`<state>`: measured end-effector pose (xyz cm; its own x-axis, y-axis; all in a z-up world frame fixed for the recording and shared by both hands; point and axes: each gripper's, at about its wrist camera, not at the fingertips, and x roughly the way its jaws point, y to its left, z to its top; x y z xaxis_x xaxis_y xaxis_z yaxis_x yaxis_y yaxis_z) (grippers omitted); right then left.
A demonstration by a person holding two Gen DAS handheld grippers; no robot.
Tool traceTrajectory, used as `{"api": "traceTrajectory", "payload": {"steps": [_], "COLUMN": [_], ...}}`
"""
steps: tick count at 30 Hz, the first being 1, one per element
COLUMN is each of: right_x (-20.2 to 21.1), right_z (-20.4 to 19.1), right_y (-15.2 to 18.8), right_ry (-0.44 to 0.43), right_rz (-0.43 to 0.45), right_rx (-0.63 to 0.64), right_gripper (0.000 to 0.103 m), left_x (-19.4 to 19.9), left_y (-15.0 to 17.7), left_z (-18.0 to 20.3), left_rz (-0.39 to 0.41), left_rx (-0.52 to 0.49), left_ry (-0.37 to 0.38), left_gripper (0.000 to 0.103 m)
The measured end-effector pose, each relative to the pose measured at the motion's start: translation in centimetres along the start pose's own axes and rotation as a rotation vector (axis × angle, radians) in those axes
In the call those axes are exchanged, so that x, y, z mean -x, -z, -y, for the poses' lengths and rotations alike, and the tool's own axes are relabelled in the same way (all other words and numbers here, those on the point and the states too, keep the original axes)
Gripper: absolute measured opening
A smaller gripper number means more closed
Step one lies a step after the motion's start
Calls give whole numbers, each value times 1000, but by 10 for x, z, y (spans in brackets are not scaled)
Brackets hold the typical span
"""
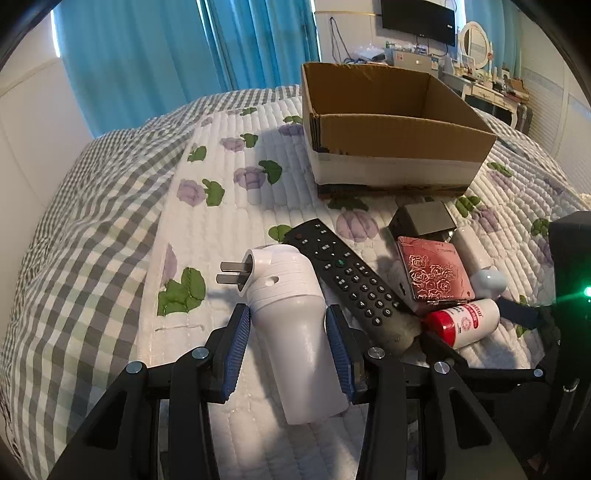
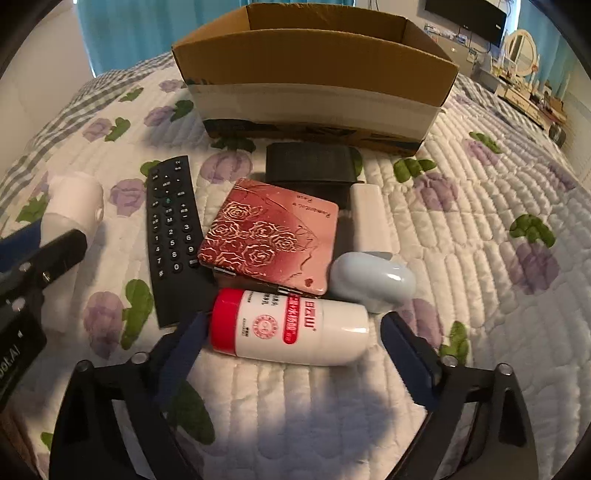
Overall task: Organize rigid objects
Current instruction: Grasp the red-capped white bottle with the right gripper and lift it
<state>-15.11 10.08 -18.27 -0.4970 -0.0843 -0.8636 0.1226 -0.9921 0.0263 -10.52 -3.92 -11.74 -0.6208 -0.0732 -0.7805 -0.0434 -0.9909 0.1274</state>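
My left gripper [image 1: 288, 319] has its blue pads on both sides of a white plug-in device [image 1: 291, 317] with two metal prongs; the pads touch or nearly touch its body on the quilt. My right gripper [image 2: 291, 332] is open around a white bottle with a red cap [image 2: 291, 328] that lies on its side. Beside them lie a black remote [image 2: 170, 229], a red rose-embossed case [image 2: 269, 236], a black box [image 2: 314, 162], a white block [image 2: 369, 218] and a pale blue rounded object [image 2: 373, 278]. An open cardboard box [image 1: 391, 129] stands behind them.
Everything lies on a quilted bedspread [image 1: 221, 229] with purple flowers; a grey checked cover [image 1: 74, 240] lies to the left. Blue curtains [image 1: 147, 55] hang behind. A dresser with a mirror [image 1: 474, 40] and a wall TV [image 1: 417, 18] stand far right.
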Motion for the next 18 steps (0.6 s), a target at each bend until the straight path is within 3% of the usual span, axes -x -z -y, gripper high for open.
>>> {"api": "traceTrajectory", "payload": {"steps": [7, 13, 18], "right_x": [21, 83, 148], "right_z": [8, 14, 30], "right_y": [3, -8, -38], "right_ry": [-28, -14, -3], "right_rz": [54, 190, 302], "right_rx": [-23, 23, 69], "right_gripper": [77, 77, 77], "left_x": [14, 49, 87], "left_y": [-1, -12, -41], "left_z": [3, 8, 13], "left_rz": [24, 92, 170], "left_rx": [11, 10, -11], "left_ry": [-1, 9, 39], "left_gripper": [43, 43, 43]}}
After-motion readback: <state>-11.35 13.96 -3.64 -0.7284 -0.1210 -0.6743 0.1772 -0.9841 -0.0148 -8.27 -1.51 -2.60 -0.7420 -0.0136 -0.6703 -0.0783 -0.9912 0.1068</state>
